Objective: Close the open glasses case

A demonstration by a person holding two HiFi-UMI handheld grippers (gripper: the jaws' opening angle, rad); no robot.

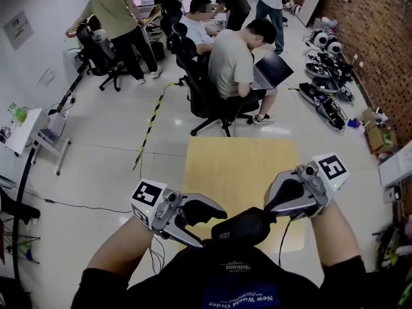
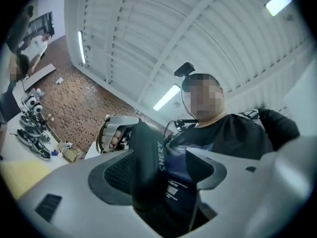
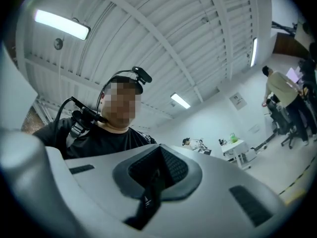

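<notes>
A black soft glasses case (image 1: 241, 229) with white lettering hangs in front of my chest, above the near edge of the wooden table (image 1: 238, 166). My right gripper (image 1: 270, 212) is shut on a thin black edge of the case (image 3: 148, 197); its jaws (image 3: 156, 175) meet on that strip. My left gripper (image 1: 212, 227) reaches in from the left with its jaws apart. In the left gripper view the case (image 2: 146, 167) lies against the left pad, and a gap shows before the right pad (image 2: 205, 168). Whether the case's lid is open I cannot tell.
Beyond the table a person sits on an office chair (image 1: 206, 98) with a laptop (image 1: 270, 69), and more people stand behind. Robot gear (image 1: 328, 102) lies along the brick wall at right. A white side table (image 1: 38, 137) and floor cables are at left.
</notes>
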